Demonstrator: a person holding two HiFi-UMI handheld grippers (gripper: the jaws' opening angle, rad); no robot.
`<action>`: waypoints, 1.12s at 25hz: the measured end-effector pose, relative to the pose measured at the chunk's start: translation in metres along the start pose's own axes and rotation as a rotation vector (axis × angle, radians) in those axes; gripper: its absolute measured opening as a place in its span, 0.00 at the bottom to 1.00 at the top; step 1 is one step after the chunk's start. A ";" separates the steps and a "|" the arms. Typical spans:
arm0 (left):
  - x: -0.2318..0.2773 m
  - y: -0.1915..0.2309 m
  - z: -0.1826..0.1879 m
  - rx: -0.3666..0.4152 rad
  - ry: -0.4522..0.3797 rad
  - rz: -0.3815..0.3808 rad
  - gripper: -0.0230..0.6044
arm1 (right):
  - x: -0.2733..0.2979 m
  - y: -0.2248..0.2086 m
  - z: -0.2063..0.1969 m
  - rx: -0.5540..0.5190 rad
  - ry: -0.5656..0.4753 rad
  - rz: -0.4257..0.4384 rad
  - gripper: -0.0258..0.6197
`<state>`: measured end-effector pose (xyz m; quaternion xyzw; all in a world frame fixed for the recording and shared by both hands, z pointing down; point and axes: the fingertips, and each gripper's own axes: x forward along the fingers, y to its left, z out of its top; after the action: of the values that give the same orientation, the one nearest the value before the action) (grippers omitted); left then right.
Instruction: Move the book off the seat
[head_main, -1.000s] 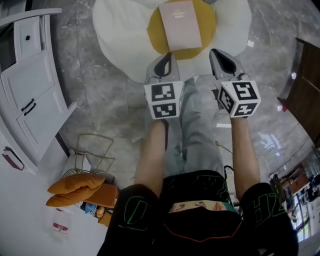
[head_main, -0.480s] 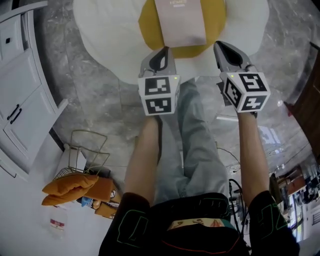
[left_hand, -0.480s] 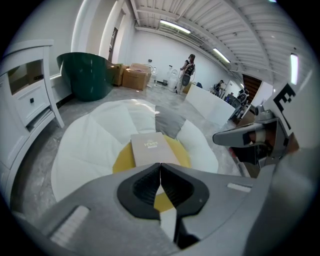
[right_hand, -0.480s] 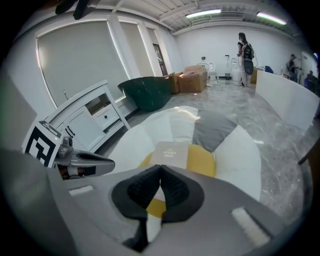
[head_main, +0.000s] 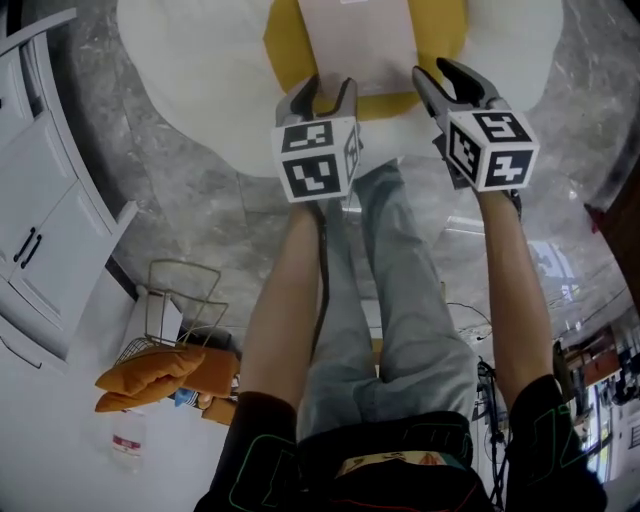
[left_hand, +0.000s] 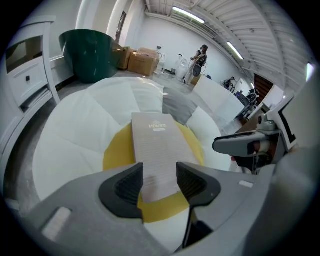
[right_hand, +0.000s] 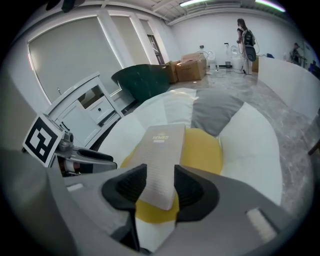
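Note:
A pale pink book (head_main: 358, 40) lies flat on the yellow centre (head_main: 285, 45) of a round white seat cushion (head_main: 190, 70) on the floor. My left gripper (head_main: 322, 92) hovers just short of the book's near left corner, and its jaws are opening with nothing between them. My right gripper (head_main: 447, 78) hangs off the book's near right corner, its jaws also opening and empty. Beyond the gap of the left gripper (left_hand: 159, 186) the book (left_hand: 157, 145) shows. In the right gripper view the book (right_hand: 162, 160) lies past the right gripper (right_hand: 160, 187).
White cabinets (head_main: 40, 230) line the left side. A wire basket (head_main: 185, 310), orange cushions (head_main: 160, 375) and a bottle (head_main: 125, 440) sit by my left leg. A dark green chair (left_hand: 92, 52) and cardboard boxes (left_hand: 142, 60) stand behind the seat; a person (left_hand: 200, 57) stands far off.
Both grippers have moved forward towards the seat and the book. Their jaws, shut in the earlier frames, now stand apart.

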<state>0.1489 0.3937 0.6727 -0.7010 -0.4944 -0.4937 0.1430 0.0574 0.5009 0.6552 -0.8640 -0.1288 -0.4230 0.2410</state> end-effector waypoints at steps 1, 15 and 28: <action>0.004 0.003 -0.002 -0.002 0.014 0.000 0.41 | 0.004 -0.002 -0.002 -0.001 0.006 0.004 0.33; 0.054 0.012 -0.029 -0.022 0.138 -0.067 0.54 | 0.064 -0.017 -0.033 0.009 0.135 0.072 0.47; 0.059 0.008 -0.038 -0.087 0.144 -0.102 0.51 | 0.076 -0.003 -0.045 -0.029 0.179 0.080 0.42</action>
<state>0.1360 0.3957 0.7420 -0.6432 -0.4961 -0.5703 0.1224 0.0724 0.4817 0.7401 -0.8306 -0.0658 -0.4904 0.2556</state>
